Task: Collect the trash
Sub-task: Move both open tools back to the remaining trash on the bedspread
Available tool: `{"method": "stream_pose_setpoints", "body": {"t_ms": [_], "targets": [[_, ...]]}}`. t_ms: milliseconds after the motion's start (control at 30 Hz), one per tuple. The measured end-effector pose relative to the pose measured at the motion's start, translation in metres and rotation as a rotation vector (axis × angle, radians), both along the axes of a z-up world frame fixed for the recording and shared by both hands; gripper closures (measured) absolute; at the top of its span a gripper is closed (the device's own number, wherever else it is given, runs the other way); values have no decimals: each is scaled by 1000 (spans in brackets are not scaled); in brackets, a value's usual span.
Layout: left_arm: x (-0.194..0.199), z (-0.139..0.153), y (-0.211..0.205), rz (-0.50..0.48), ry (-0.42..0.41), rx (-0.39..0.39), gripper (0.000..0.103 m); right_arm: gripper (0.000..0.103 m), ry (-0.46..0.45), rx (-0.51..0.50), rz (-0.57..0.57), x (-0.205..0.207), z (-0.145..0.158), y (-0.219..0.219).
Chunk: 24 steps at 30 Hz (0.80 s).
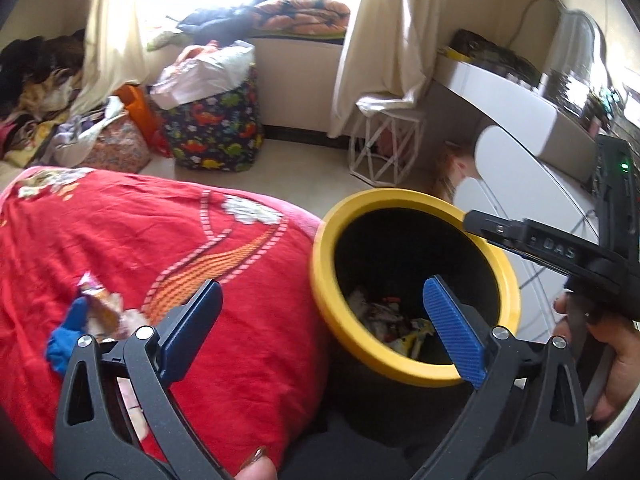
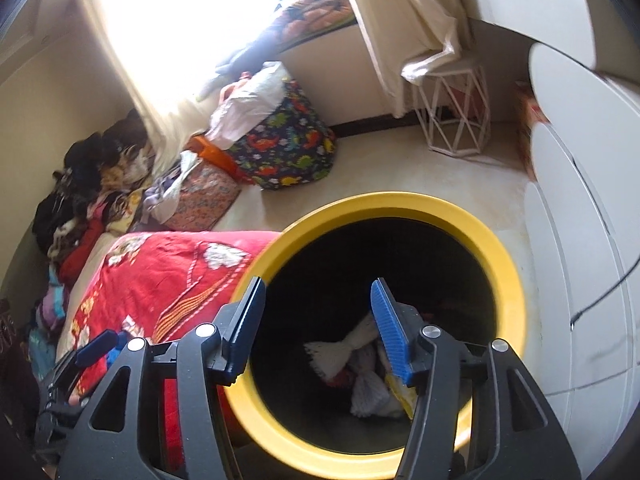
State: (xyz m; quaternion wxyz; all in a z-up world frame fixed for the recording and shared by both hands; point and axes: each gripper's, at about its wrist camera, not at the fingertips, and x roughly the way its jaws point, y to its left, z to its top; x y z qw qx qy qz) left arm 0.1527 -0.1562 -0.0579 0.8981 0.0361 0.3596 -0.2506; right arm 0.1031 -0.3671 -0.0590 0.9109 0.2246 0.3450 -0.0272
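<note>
Trash (image 2: 360,364) lay at the bottom of the bin (image 2: 500,264): crumpled white paper, a yellow wrapper and scraps of red, all loose in a small heap against the black inside. In the left view I saw the same heap (image 1: 394,320) as mixed bits of paper and wrapper under the bin's (image 1: 324,264) yellow rim. The bin was a black drum with a thick yellow ring round its mouth, standing on the pale floor right against the bed (image 1: 140,240), which carried a red patterned cover.

My left hand-held gripper (image 1: 324,320) stood wide apart with nothing between its blue pads, one finger over the red cover and the other over the bin's mouth. My right hand-held gripper (image 2: 316,328) hung over the bin with its jaws parted and nothing in them, the paper showing below in the gap.

A crinkled snack wrapper (image 1: 102,308) lay on the cover near the left finger, beside something blue (image 1: 66,340) I could not make out.

Farther off, a dinosaur-print bag (image 2: 292,148) stood by the window, stuffed with white plastic.
</note>
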Motion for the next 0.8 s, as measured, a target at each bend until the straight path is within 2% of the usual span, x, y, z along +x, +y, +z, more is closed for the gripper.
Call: {"method": "stream_pose_setpoints", "body": {"t_ms": [200,367,533,800], "targets": [[5,5,44,119,-34,-4,11,44,-25,-30,122,11,9,39],[12,4,91,232,-42,1,11,43,-3,-72,258,29,7,89],[18,-4,138,335,-11,-12,11,43,31,-119,371,47,0,141],[19,-29,207,468,77,-59,11,44,92,-137,575,86,-22,222]]}}
